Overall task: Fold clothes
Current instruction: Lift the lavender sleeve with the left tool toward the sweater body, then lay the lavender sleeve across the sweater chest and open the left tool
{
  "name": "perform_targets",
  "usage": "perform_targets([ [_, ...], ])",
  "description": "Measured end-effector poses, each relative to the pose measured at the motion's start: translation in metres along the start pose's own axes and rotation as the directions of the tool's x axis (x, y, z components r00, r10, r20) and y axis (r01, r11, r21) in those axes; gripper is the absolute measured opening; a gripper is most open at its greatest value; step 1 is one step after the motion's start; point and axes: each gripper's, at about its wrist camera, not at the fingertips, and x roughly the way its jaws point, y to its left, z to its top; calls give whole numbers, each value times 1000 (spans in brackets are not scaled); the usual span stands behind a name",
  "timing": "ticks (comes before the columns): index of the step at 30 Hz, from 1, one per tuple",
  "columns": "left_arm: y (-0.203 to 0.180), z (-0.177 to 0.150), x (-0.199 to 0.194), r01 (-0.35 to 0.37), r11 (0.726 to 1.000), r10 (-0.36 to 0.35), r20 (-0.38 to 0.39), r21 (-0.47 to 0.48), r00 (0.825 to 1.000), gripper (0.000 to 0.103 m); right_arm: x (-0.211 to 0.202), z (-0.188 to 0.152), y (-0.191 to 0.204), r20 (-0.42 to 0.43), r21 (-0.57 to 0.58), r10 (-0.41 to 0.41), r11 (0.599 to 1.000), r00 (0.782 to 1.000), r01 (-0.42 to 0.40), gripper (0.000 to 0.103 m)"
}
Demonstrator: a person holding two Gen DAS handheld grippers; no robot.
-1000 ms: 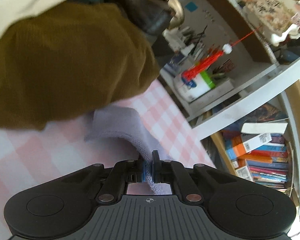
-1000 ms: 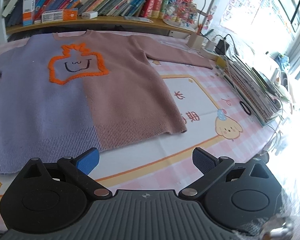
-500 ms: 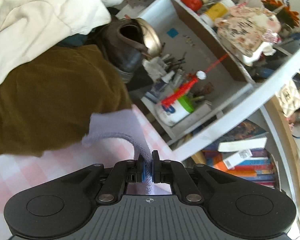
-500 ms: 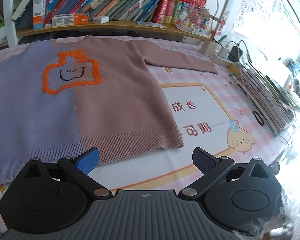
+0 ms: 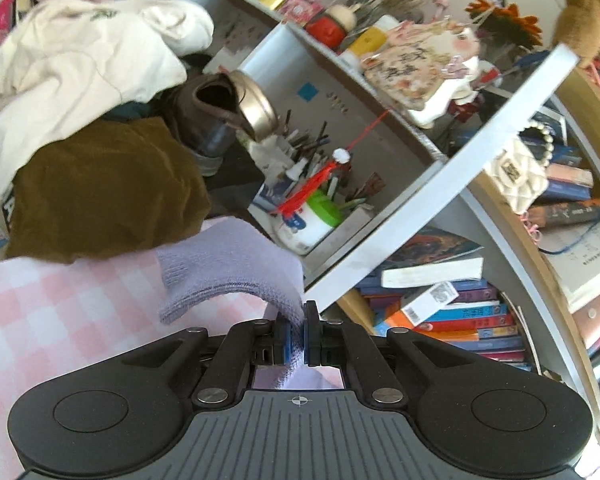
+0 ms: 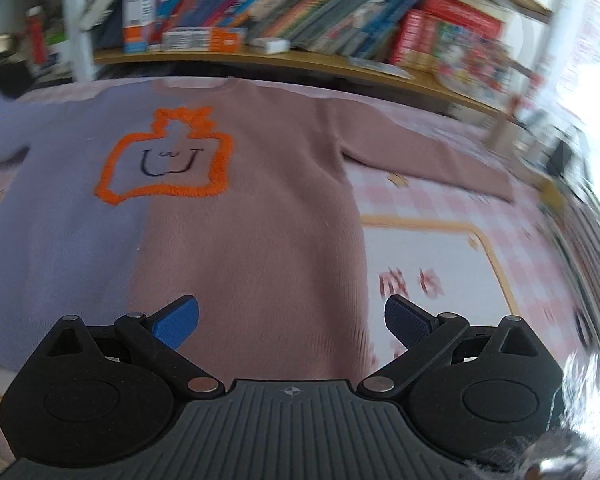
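A two-tone sweater [image 6: 236,216] is seen spread flat on the checked bench [image 6: 440,208], its lilac sleeve cuff [image 5: 236,276] pinched between the closed pads of the left tool [image 5: 296,336] and lifted beside a heap of brown clothing [image 5: 100,192]. The right tool [image 6: 292,320] is held wide open and empty above the sweater's pink hem. The thin cuff could be pulled from the grip, or the body dragged askew, if the sleeve is swung across too quickly.
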Motion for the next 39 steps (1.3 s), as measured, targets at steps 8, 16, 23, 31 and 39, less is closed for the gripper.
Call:
perform_targets([
  [8,-86,-52,-15,1,989,-6,33,149,999,4,11,12,-52,31,-154,157,977,987,-151,100],
  [16,-162,-103,8,5,954,-2,-12,301,1000,4,19,14,-96,44,-147,239,962,970,-231,100],
  [23,-207,-147,39,1,876,31,-58,482,998,4,23,13,-118,47,-116,264,959,963,-257,100],
  [31,-239,-197,56,27,757,55,-105,652,993,4,28,11,-139,44,-68,256,965,966,-253,100],
  [39,-248,-232,70,29,667,102,-130,745,986,4,33,10,-144,24,-76,266,962,964,-263,100],
])
